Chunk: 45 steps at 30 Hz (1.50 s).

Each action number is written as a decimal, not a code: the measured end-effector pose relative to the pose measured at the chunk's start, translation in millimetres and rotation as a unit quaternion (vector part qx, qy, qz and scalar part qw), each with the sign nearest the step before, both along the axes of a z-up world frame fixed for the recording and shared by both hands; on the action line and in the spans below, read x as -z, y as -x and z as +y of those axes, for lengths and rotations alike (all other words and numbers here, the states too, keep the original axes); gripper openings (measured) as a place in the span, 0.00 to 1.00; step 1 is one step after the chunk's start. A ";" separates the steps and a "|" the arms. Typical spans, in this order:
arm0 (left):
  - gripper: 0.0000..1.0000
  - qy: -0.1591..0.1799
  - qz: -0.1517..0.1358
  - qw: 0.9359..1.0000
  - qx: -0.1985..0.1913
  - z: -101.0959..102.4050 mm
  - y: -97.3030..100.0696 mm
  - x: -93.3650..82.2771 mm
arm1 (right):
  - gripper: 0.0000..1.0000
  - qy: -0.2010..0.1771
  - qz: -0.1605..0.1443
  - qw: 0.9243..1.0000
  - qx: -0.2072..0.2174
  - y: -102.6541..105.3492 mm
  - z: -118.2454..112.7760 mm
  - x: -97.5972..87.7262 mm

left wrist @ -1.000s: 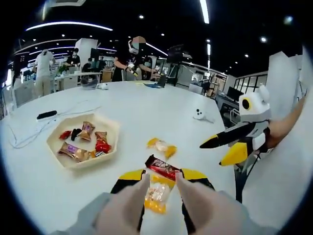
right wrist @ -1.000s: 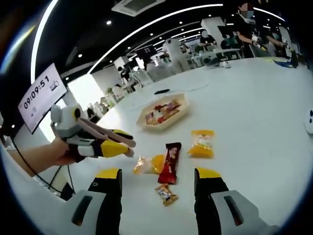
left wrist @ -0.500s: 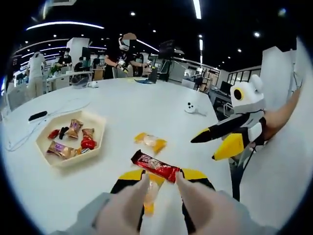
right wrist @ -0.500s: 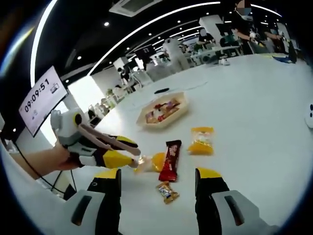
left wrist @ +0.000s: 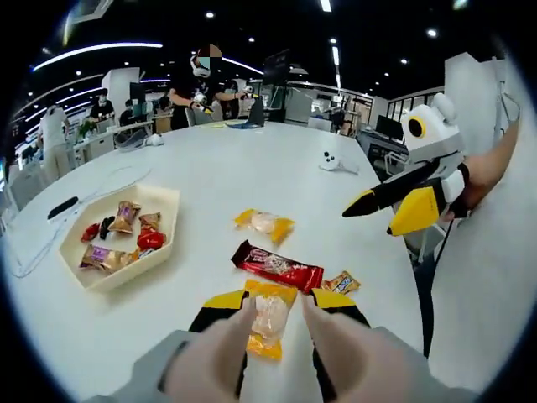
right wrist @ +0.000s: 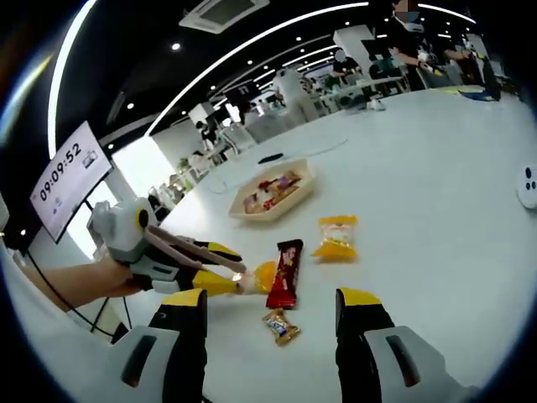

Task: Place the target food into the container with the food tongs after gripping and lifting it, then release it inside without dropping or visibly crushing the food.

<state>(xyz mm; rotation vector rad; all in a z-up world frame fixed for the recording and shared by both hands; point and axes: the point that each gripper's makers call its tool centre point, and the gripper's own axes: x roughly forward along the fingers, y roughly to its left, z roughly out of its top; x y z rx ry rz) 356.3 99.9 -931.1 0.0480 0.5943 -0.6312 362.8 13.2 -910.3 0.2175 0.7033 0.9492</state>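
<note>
My left gripper (left wrist: 279, 300) is shut on beige food tongs (left wrist: 220, 357), whose two tips flank a yellow snack packet (left wrist: 268, 321) lying on the white table (left wrist: 252, 176). From the right gripper view, the left gripper (right wrist: 220, 267) reaches in from the left and the tongs (right wrist: 189, 246) touch that packet (right wrist: 264, 274); I cannot tell if it is pinched. The beige hexagonal container (left wrist: 168, 210) (right wrist: 302, 189) holds several wrapped sweets. My right gripper (right wrist: 274, 298) (left wrist: 371, 220) stands open above the table, holding nothing.
A red chocolate bar (left wrist: 277, 266) (right wrist: 284, 262), a second yellow packet (left wrist: 264, 222) (right wrist: 337, 238) and a small gold sweet (left wrist: 340, 283) (right wrist: 279, 326) lie around the tongs. A white round device (left wrist: 329, 159) and cables sit farther off. People stand at the back.
In the right gripper view the left gripper and tongs have come down to the yellow packet. The right gripper has drawn back a little. The red bar no longer overlaps the packet in the left gripper view.
</note>
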 end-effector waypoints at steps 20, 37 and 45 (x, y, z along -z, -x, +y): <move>0.28 -0.072 -0.019 0.996 0.051 6.5 -7.8 0.8 | 0.62 0.001 0.015 1.000 -0.001 -3.2 2.6 4.6; 0.28 -0.093 -0.001 0.991 0.093 8.3 -11.1 16.8 | 0.60 0.005 0.022 1.000 0.000 -8.1 9.1 8.8; 0.27 -0.077 -0.004 0.993 0.092 4.8 -13.4 21.0 | 0.60 0.009 0.026 1.000 -0.011 -4.6 11.9 11.8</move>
